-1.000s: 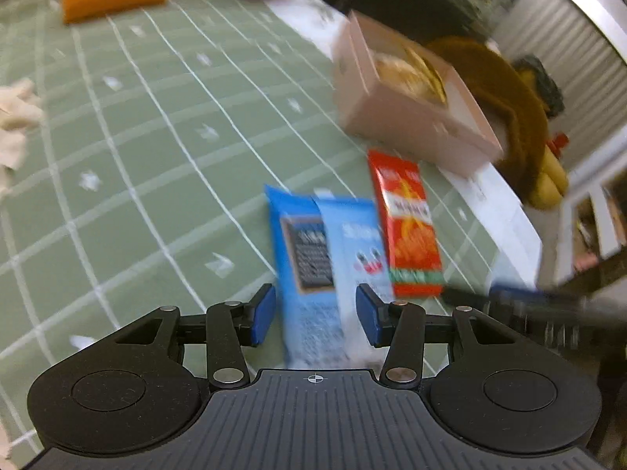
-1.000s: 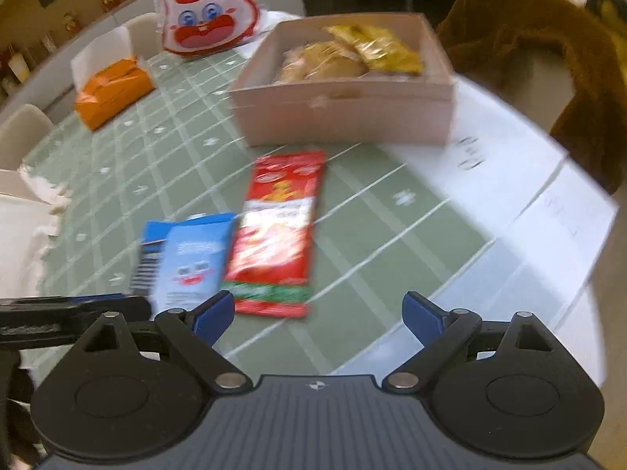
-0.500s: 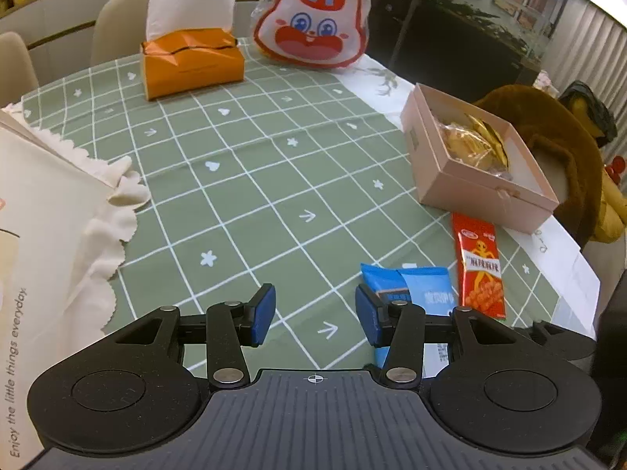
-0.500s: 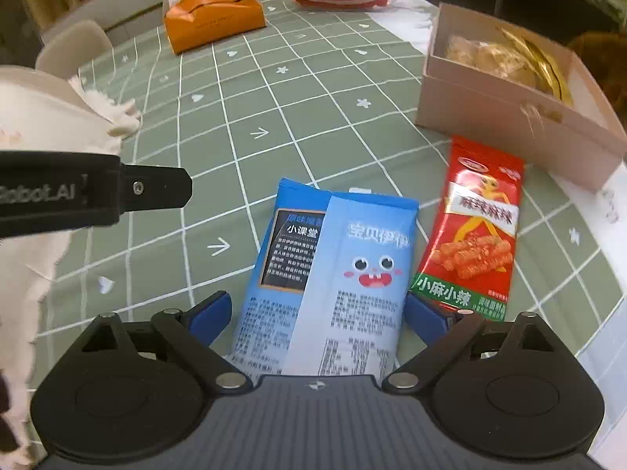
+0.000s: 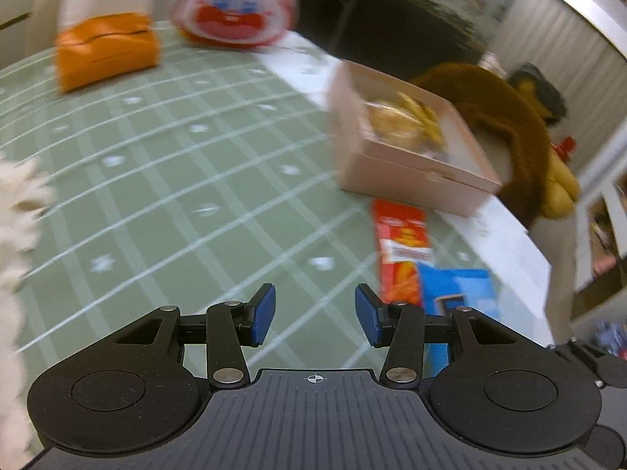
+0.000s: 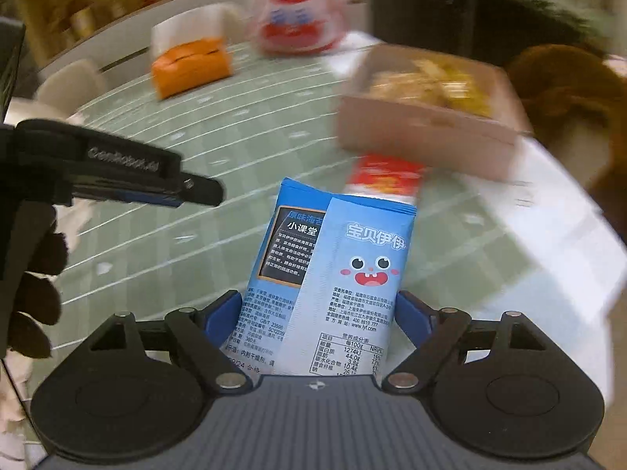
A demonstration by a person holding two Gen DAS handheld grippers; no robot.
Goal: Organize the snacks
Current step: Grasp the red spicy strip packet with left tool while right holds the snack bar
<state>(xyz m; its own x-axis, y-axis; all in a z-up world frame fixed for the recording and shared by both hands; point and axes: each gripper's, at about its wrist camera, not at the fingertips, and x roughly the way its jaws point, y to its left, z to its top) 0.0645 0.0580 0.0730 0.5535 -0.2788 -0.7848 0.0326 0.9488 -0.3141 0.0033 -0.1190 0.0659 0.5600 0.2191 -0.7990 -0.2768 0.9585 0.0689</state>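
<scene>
right gripper [image 6: 318,315]: jaws have just been closing, blue pads now pressed on both long edges of the blue snack pack [image 6: 333,274]. Grasping it, pack sticks up out of the jaws and looks lifted off the cloth, tho motion blur makes that a guess.
left gripper [image 5: 313,315]: jaws apart, nothing btwn them, just green checked tablecloth [image 5: 164,180] underneath. Gloved hand [image 6: 29,297] on its handle shows in the right cam.
red snack pack [image 5: 401,250]: flat on the cloth near the table's right edge, just in front of the pink box [image 5: 407,168].
pink box: open, already has yellowish snacks inside (prob where stuff goes, imo).
far edge of table: orange tissue box [image 5: 106,51] and a red/white bunny bag [image 5: 235,11], both blurry.
risk: grip is only on the pack's edges near the bottom. Foil is slippery + floppy, so a fast swing could let it fold or slide out before reaching the box. Could also clip the box wall on the way in.
writing: pack reads 宝贝伊伊, 小课堂, nutrition table, www.lyt.com. Left gripper arm has "GenRobot.ai" lettering, blurry.
</scene>
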